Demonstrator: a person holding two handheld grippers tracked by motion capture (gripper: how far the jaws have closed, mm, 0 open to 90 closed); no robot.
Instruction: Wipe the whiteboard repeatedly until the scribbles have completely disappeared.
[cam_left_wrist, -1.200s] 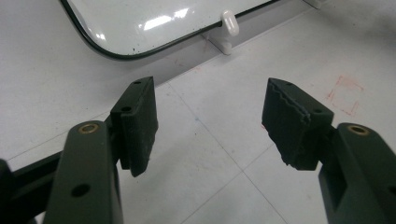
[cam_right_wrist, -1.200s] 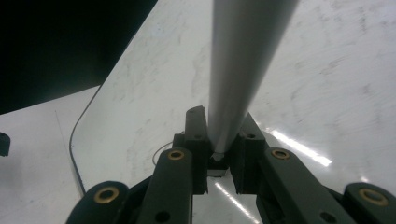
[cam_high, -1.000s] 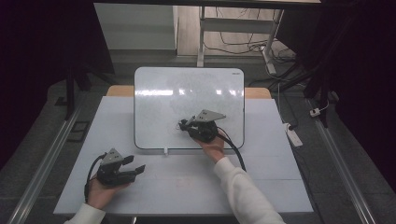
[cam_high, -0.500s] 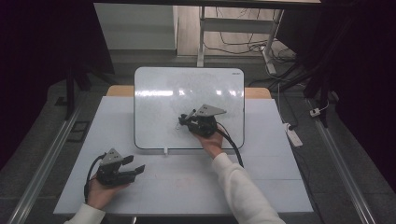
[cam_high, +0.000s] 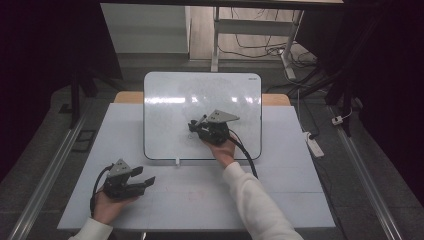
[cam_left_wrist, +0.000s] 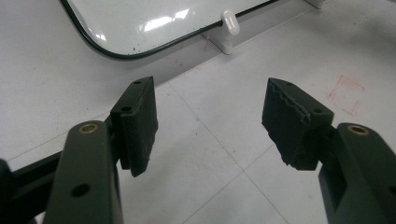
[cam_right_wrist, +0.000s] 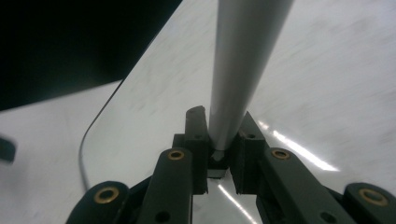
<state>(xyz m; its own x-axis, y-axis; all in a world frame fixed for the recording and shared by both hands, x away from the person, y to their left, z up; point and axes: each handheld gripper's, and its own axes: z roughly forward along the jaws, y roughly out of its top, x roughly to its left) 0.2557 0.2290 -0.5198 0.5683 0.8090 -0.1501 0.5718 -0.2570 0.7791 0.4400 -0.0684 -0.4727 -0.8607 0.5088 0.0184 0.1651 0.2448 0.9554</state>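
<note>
A white whiteboard (cam_high: 165, 100) lies flat at the far middle of the table. Over its lower middle my right gripper (cam_high: 196, 126) is shut on a grey marker (cam_high: 200, 121), which points left and away. In the right gripper view the marker (cam_right_wrist: 243, 60) rises between the pads of that gripper (cam_right_wrist: 219, 128), with the whiteboard (cam_right_wrist: 327, 93) beneath it. My left gripper (cam_high: 145, 181) rests near the table's front left, open, with nothing between its jaws. In the left gripper view this gripper (cam_left_wrist: 210, 119) faces the whiteboard's rounded corner (cam_left_wrist: 140, 18).
A small white clip (cam_high: 177, 161) sits at the whiteboard's near edge, also visible as a white clip (cam_left_wrist: 229, 23) in the left gripper view. Faint red marks (cam_left_wrist: 345, 91) lie on the white table (cam_high: 300, 190). A power strip (cam_high: 314, 145) lies on the floor at the right.
My right gripper, with the marker, has shifted slightly farther up the whiteboard. The left gripper has stayed where it was.
</note>
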